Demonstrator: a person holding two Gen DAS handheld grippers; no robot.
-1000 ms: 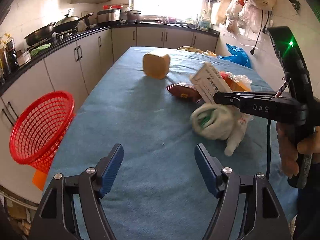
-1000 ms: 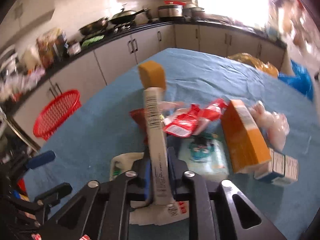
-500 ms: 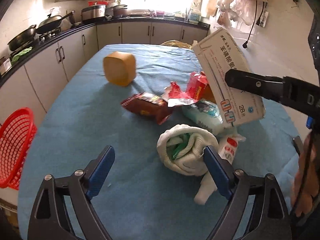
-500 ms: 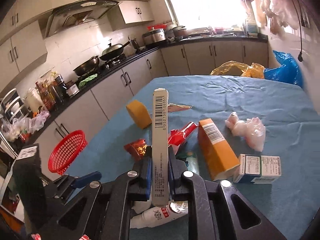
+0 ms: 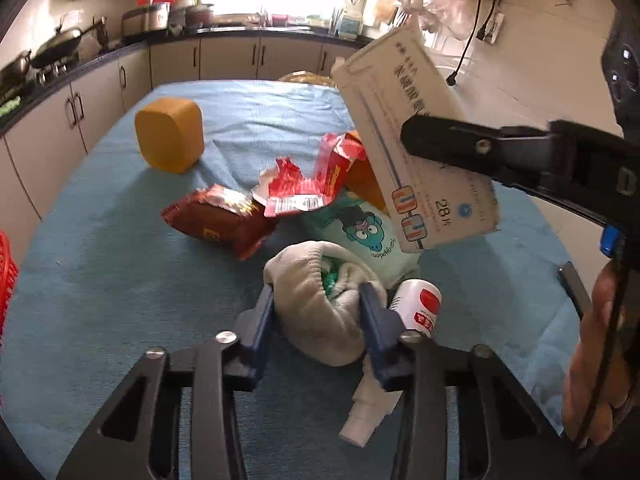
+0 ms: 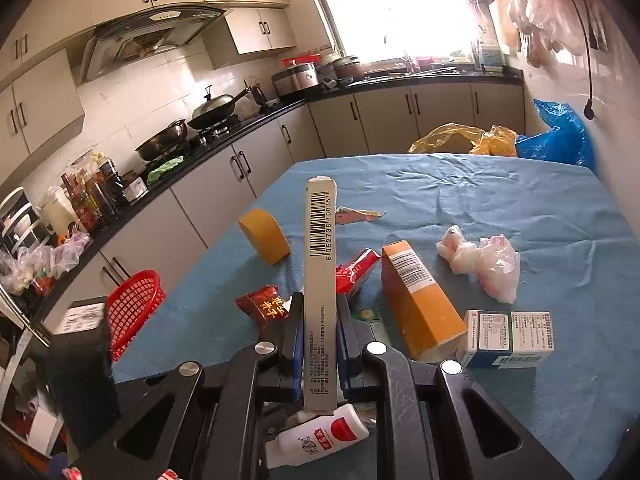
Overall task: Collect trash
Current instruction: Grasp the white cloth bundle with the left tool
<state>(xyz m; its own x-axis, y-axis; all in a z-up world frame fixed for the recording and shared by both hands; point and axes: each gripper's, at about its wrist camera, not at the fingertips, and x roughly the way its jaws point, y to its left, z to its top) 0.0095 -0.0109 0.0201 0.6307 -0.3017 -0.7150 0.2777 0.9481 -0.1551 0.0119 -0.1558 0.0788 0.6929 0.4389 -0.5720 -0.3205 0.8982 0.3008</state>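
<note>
Trash lies heaped toward the right edge of the blue-covered table (image 5: 100, 280). In the left wrist view the left gripper (image 5: 318, 312) straddles a rolled sock (image 5: 320, 308), its jaws closing with the blue pads at either flank, likely so the soft bundle lifts whole; a small white bottle (image 5: 418, 306) lies just beside it. In the right wrist view the right gripper (image 6: 318, 336) is clamped tight on a flat box (image 6: 320, 280), held clear of the wrappers, while a red basket (image 6: 134, 304) waits beyond the table's left edge.
</note>
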